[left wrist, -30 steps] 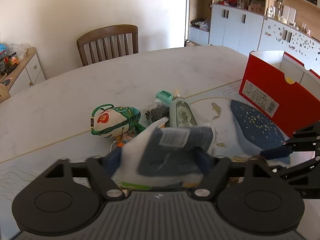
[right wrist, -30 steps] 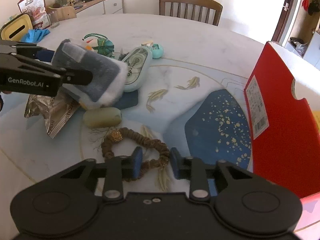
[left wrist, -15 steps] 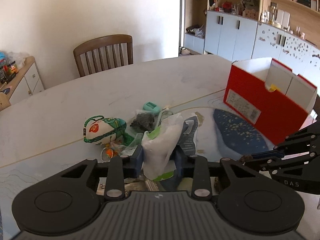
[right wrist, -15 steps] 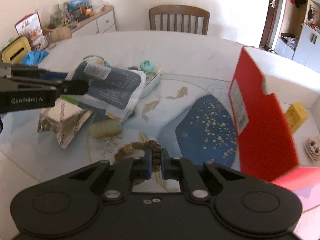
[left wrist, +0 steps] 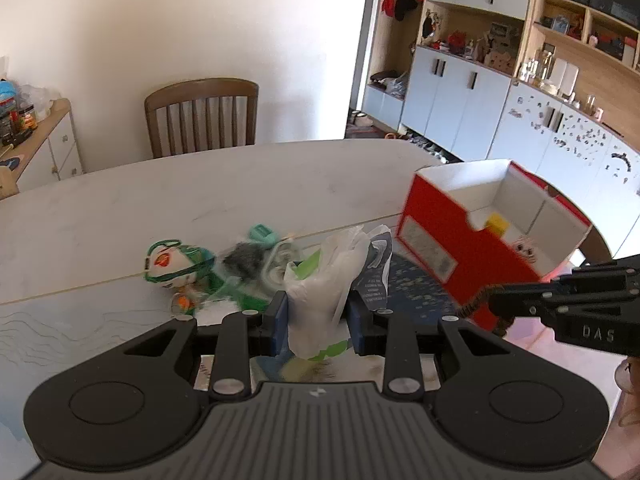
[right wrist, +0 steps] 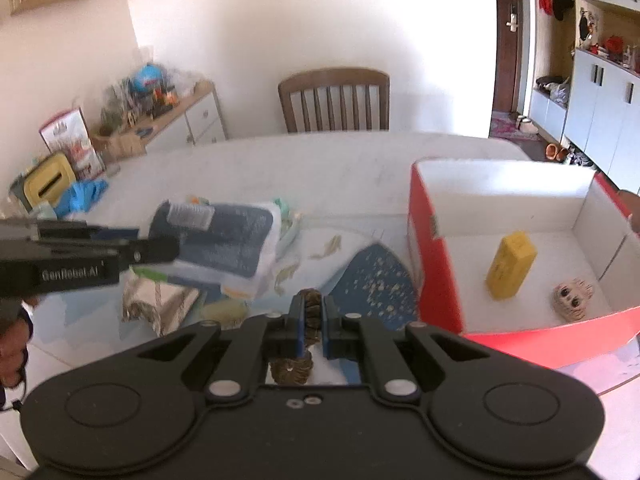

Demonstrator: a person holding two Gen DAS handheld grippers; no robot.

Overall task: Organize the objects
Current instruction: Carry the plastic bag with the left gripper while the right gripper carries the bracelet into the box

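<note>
My left gripper is shut on a white and dark blue plastic packet and holds it above the table; the packet also shows in the right wrist view. My right gripper is shut on a brown bead bracelet lifted off the table, left of the red box. The box is open, with a yellow block and a small doll head inside. In the left wrist view the box stands to the right.
A green and white pouch, a teal item, a dark fuzzy thing and a silver foil packet lie on the table. A wooden chair stands behind. A sideboard stands at the left.
Both grippers have risen. The right gripper closed on the bracelet and lifted it off the table. The left gripper closed tighter on the packet and carried it up.
</note>
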